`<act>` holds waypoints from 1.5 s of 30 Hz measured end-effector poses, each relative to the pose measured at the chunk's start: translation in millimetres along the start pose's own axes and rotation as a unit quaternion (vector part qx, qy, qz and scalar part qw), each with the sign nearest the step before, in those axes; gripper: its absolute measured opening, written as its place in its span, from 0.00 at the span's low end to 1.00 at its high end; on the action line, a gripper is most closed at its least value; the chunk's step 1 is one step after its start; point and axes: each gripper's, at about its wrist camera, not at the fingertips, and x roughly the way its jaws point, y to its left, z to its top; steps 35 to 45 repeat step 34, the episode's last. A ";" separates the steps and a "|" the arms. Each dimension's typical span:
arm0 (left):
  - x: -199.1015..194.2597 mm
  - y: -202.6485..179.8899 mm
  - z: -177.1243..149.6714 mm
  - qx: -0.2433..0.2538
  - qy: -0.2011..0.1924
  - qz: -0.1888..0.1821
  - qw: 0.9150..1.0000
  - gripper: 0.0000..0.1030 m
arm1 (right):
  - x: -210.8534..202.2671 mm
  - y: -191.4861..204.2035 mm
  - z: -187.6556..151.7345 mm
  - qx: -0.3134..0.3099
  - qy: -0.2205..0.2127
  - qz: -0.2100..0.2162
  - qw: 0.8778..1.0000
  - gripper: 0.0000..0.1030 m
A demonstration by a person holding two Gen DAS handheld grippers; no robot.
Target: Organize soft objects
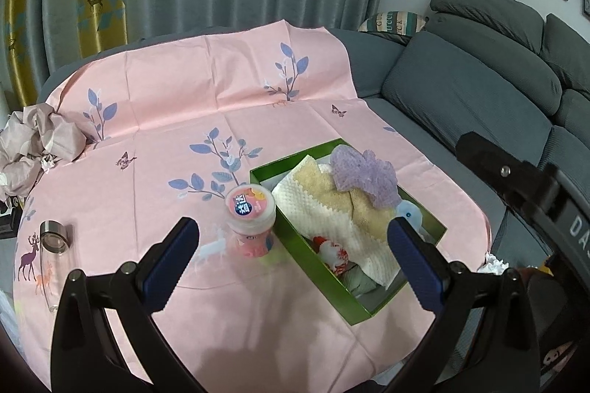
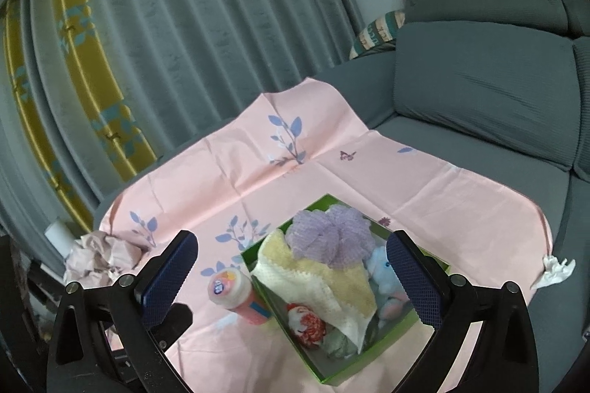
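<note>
Box (image 2: pixel 333 376): soft items inside | both jaws wide apart, empty

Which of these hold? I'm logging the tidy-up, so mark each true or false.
1. The purple mesh pouf lies in the green box. True.
2. The pink-lidded jar stands inside the box. False: it stands outside, beside the box's side.
3. Both grippers hold nothing. True: left gripper and right gripper are open.
4. The clear bottle stands upright. False: it lies on its side on the pink cloth.
</note>
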 end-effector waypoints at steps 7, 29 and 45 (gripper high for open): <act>-0.4 0.7 -3.7 -0.002 0.005 -0.003 1.000 0.99 | -0.8 -4.8 0.3 0.007 0.005 -0.015 1.000 0.99; -1.5 -1.2 -5.9 -0.002 0.007 -0.005 1.000 0.99 | 4.6 -4.1 -2.5 -0.001 0.015 -0.051 0.999 0.99; -1.9 -1.3 -5.5 -0.005 0.006 -0.006 1.000 0.99 | 6.4 -4.4 -2.6 -0.001 0.015 -0.054 0.998 0.99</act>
